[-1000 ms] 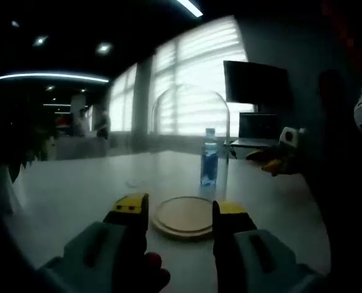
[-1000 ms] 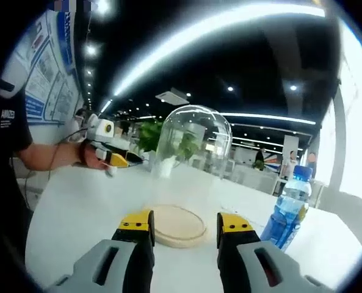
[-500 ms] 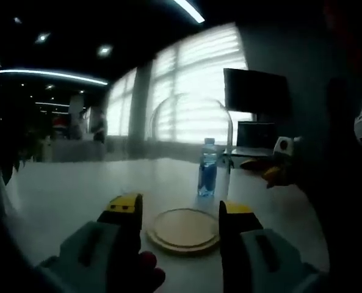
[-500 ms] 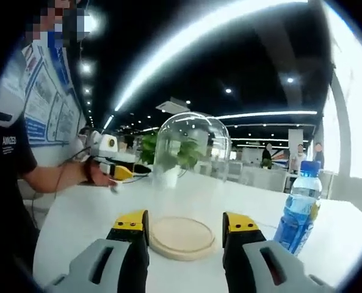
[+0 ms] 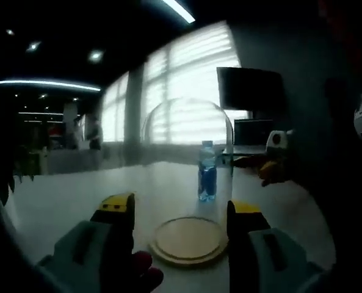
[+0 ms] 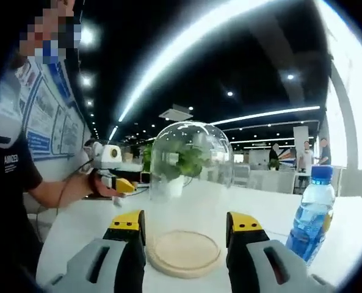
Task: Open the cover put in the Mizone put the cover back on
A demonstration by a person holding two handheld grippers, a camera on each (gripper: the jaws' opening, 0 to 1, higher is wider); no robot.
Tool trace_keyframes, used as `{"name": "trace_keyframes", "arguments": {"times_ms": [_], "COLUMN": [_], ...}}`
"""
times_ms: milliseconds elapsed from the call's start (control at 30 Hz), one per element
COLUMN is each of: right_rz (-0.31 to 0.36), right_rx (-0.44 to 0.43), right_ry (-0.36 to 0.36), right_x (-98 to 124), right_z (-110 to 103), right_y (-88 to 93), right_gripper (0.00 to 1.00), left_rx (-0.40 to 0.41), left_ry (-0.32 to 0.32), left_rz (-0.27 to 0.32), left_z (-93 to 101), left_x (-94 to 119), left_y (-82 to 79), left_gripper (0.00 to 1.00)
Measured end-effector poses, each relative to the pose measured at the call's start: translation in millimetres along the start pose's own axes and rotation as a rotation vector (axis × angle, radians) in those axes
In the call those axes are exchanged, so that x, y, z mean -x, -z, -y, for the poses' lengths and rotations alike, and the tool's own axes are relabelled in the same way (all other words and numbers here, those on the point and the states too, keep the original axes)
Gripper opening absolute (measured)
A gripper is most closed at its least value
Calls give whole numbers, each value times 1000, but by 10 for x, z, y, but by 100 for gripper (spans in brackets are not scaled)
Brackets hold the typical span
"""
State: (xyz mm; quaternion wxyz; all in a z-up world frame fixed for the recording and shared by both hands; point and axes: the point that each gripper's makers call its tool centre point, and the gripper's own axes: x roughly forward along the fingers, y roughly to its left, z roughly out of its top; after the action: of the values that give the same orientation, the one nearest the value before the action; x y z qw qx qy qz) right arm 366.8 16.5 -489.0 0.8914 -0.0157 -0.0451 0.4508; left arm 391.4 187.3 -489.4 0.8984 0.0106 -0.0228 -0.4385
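White table [image 6: 77, 226] is spreading across an office floor, ceiling light strips [image 6: 187, 43] glowing overhead. A potted green plant [image 6: 184, 165] is sitting behind, people [image 6: 303, 155] are standing far back, posters [image 6: 43, 122] are hanging on the wall. Bright blinds [image 5: 193, 79] are lighting the window, a dark monitor [image 5: 251, 88] standing beside them.

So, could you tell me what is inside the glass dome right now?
Nothing stands inside the glass dome; through it shows the bare wooden base it sits on. The Mizone bottle stands outside, on the table.
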Motion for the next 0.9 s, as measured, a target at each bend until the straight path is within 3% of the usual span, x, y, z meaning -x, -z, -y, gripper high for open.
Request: {"name": "trace_keyframes", "arguments": {"times_ms": [400,533,733,900], "right_rz": [3,34,-16,-16], "right_rx": [2,-43,4,-32], "right_ry": [-26,-39,-50,-55], "right_x": [-152,-207,-320,-413], "right_z": [107,89,89,166], "right_y": [-119,-185,-92,-88], "right_gripper": [53,56,58,58], "left_rx": [46,83,102,65], "left_ry": [61,87,111,108], "left_rz": [7,1,13,13], "left_z": [8,6,22,-28], "left_x": [-103,-147,-206,-259], "left_y": [-193,-205,-248,-256], "left_gripper": [53,56,59,52]}}
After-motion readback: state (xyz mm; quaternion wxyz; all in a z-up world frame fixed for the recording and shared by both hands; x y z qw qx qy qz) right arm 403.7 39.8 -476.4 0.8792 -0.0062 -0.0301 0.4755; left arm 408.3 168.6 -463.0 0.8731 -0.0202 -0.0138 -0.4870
